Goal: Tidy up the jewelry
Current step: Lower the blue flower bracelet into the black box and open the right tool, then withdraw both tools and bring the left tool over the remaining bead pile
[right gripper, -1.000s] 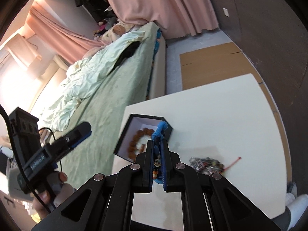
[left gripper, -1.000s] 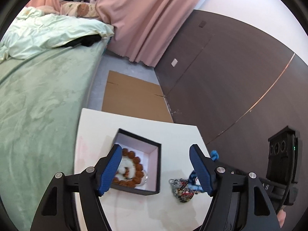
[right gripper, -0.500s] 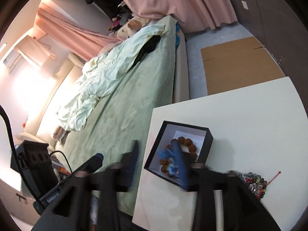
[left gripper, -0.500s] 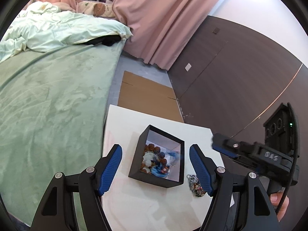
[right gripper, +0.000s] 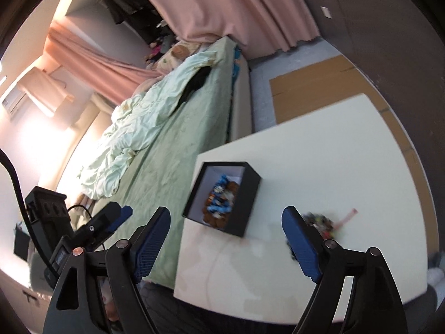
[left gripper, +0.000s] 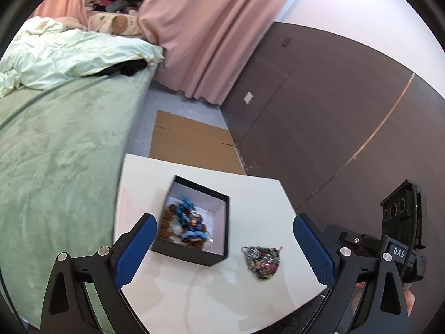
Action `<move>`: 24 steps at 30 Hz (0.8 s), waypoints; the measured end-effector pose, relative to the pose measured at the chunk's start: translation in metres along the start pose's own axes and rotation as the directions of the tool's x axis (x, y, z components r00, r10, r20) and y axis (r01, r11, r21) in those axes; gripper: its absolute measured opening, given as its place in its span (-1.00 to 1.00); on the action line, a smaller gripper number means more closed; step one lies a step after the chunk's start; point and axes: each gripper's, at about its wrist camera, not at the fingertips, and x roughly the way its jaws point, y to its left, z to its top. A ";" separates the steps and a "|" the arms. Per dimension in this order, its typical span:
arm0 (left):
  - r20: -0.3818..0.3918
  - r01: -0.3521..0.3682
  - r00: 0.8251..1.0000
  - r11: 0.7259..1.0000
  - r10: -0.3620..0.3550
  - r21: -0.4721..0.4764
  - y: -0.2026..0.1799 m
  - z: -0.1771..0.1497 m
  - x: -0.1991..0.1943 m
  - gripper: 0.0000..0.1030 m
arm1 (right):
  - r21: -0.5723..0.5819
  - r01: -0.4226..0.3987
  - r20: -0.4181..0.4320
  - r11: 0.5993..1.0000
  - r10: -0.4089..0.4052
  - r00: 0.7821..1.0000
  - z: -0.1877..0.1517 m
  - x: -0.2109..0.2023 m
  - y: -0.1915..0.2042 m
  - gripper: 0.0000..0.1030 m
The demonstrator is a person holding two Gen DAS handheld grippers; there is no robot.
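On the white table (left gripper: 194,292) stands a black box (left gripper: 200,188) with a pale inside. It holds a blue beaded piece (left gripper: 189,220) lying on a brown bead bracelet (left gripper: 166,224). A heap of mixed-colour beads (left gripper: 261,258) lies on the table right of the box. My left gripper (left gripper: 224,220) hovers before the box, its jaws opening, nothing between them. In the right wrist view the box (right gripper: 251,194) and blue piece (right gripper: 219,194) sit ahead. My right gripper (right gripper: 226,214) is also opening and empty, and its right finger partly hides the heap (right gripper: 319,221).
A bed with a green cover (left gripper: 55,153) runs along the table's left side. Flat cardboard (left gripper: 189,144) lies on the floor beyond the table, by a dark panelled wall (left gripper: 319,111). The left gripper's body (right gripper: 91,228) shows at the left of the right wrist view.
My right gripper was shut on the blue beaded piece; it let go, the piece now lies in the box, and the jaws stand wide. The left jaws widened and both views pulled back.
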 end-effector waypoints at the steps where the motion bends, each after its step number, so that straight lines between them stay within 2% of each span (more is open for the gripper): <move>1: -0.004 0.007 1.000 1.000 -0.007 0.004 -0.003 -0.002 0.001 0.92 | 0.012 0.002 0.006 1.000 -0.002 1.000 -0.003 -0.004 -0.004 0.61; 3: -0.018 0.020 1.000 1.000 -0.020 0.018 -0.011 -0.007 0.005 0.92 | 0.027 -0.004 0.016 1.000 0.003 1.000 -0.009 -0.012 -0.012 0.63; 5: -0.036 0.028 0.999 0.999 -0.028 0.022 -0.018 -0.011 0.010 0.92 | 0.049 -0.005 0.031 0.999 0.003 1.000 -0.015 -0.019 -0.019 0.85; 8: -0.051 0.036 0.998 0.999 -0.034 0.039 -0.030 -0.016 0.011 0.94 | 0.090 -0.004 0.044 0.996 0.000 0.999 -0.024 -0.029 -0.031 0.96; 13: -0.045 0.037 0.998 0.997 -0.034 0.060 -0.048 -0.024 0.008 0.99 | 0.113 0.016 0.072 0.993 -0.024 0.997 -0.032 -0.049 -0.045 0.96; 24: -0.102 0.038 0.995 0.987 -0.023 0.153 -0.092 -0.054 0.011 0.99 | 0.165 0.012 0.163 0.986 -0.039 0.986 -0.060 -0.099 -0.083 0.96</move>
